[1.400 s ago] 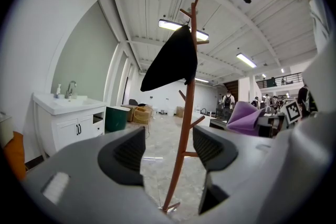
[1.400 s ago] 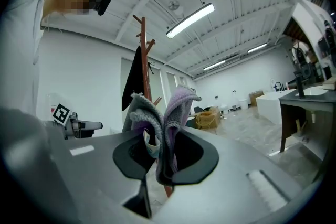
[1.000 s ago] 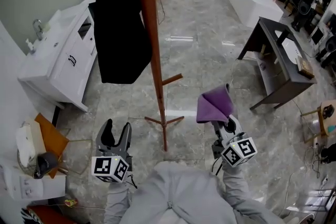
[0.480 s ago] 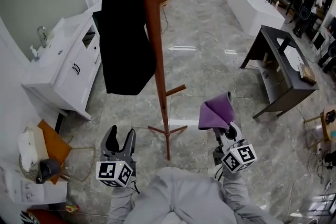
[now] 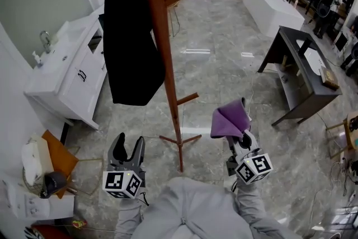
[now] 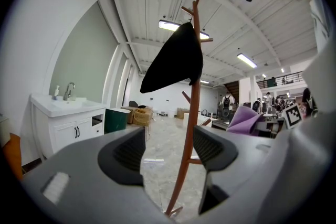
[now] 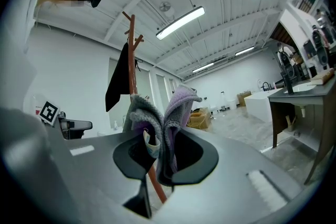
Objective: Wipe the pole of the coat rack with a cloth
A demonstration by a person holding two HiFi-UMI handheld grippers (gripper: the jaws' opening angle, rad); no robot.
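Head view sets the coat rack's pole left of centre. It is a red-brown wooden post running from the top edge down to thin feet on the marble floor. A black coat hangs against its left side, and short pegs jut out to the right.

The right gripper sits at lower right, its jaws clenched on a purple cloth that stands up in a loose peak above them. The cloth is to the right of the pole and apart from it, near the lower peg's height. In the right gripper view the folds are pinched between the jaws, with what may be a small label tucked in, though that is hard to make out. The left gripper, at lower left, has its jaws released and holds nothing. In its own view the pole shows through the gap but stands well beyond it.

Wiping looks not yet begun, and several things could go wrong from here:
- The rack stands on slim feet with the coat's weight to one side, so a firm sideways press with nothing bracing the pole could rock or tip it.
- The loose peak of cloth could catch on a peg and drag out of the jaws.
- A stroke carried high on the left could snag the coat and pull it down.
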